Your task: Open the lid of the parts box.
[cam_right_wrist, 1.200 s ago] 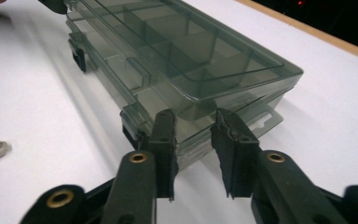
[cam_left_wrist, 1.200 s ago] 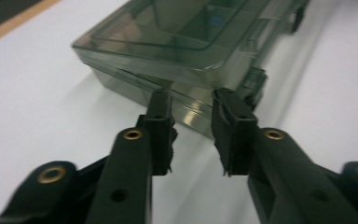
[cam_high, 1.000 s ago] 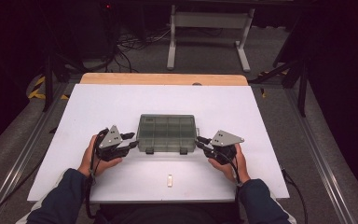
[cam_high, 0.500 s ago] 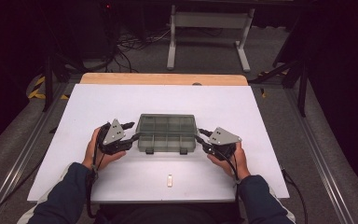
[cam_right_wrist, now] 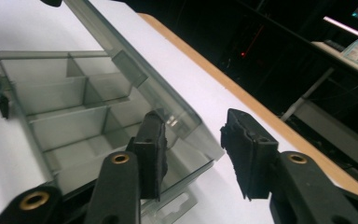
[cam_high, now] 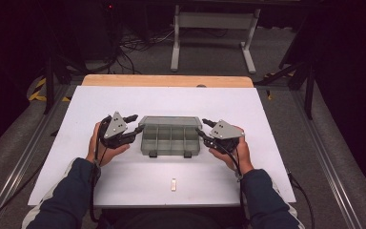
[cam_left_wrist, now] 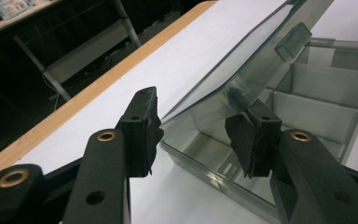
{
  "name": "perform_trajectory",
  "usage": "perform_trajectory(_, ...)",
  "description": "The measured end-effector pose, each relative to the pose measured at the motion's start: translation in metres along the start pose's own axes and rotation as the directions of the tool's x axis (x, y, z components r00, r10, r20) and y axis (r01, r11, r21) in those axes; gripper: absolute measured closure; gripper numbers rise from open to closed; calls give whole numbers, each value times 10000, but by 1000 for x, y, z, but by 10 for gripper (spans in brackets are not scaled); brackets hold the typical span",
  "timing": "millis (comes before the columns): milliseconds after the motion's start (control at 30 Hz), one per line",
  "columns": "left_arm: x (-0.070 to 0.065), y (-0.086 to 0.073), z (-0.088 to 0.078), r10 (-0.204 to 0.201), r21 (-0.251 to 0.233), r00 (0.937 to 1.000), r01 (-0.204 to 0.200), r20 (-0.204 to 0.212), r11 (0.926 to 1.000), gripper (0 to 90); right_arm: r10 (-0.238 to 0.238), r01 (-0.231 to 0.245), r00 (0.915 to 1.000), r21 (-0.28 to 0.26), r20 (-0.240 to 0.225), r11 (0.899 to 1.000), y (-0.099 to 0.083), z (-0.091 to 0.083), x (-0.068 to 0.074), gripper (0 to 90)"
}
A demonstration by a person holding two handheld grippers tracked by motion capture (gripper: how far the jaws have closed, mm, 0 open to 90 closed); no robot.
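A clear grey compartment box [cam_high: 170, 141] sits mid-table, its lid [cam_left_wrist: 242, 60] tilted up off the base. My left gripper [cam_high: 134, 127] is at the box's left end. Its jaws have just been opening, then eased in a little. They [cam_left_wrist: 196, 130] stand apart around the lid's corner, and the lid's end edge lies over one pad [cam_left_wrist: 249, 140]. My right gripper [cam_high: 201, 130] is at the right end, where its jaws have just been opening. One pad [cam_right_wrist: 150, 156] sits under the lid [cam_right_wrist: 135, 74] and the other stands clear of it.
A small white piece [cam_high: 173, 184] lies near the front edge of the white tabletop [cam_high: 267, 167]. Two latches [cam_high: 153, 154] hang on the box's near side. Beyond the table's wooden far edge [cam_high: 167, 80] stands a metal frame on a dark floor.
Both hands have risen slightly at the box's ends. The lid, flat on the box a second ago, now stands tilted up. Both pairs of jaws are wider apart.
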State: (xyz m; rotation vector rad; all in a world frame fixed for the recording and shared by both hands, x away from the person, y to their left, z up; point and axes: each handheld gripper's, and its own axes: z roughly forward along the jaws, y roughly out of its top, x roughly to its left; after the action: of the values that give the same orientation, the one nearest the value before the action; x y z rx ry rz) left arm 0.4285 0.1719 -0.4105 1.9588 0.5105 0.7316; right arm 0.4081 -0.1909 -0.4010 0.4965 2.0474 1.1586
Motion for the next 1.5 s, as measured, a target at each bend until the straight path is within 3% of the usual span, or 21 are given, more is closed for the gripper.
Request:
perform_trajectory(300, 11, 7, 9, -349, -231, 9994, 350, 54, 9991, 587, -18, 18, 10000, 32, -36, 10000, 13, 7, -15, 696)
perform_trajectory(467, 16, 9, 16, -452, -211, 9989, 449, -124, 9988, 593, 105, -105, 9999, -53, -34, 9999, 18, 13, -21, 741)
perform_trajectory(733, 22, 9, 26, -634, -168, 9971, 628, -420, 9979, 610, 854, -853, 9963, -348, 17, 9957, 17, 24, -29, 722)
perform_trajectory(833, 25, 7, 32, -886, -143, 9952, 881, -412, 9960, 595, 1093, -1092, 9940, -365, 8, 9933, 15, 29, -31, 712)
perform_trajectory(1033, 28, 6, 42, -1038, -14, 9933, 1038, -502, 9946, 605, 1733, -1731, 9849, -389, 29, 9841, 8, 39, -36, 705)
perform_trajectory(1100, 29, 6, 45, -1282, -56, 9906, 1281, -477, 9917, 611, 1955, -1952, 9807, -378, 44, 9800, 4, 42, -38, 714)
perform_trajectory(1267, 32, 2, 52, -1487, 108, 9877, 1494, -493, 9887, 635, 2570, -2568, 9664, -469, -12, 9653, -4, 50, -41, 749)
perform_trajectory(1500, 33, -3, 60, -1581, 451, 9860, 1606, -531, 9860, 667, 2919, -2914, 9564, -325, 127, 9560, -12, 59, -41, 753)
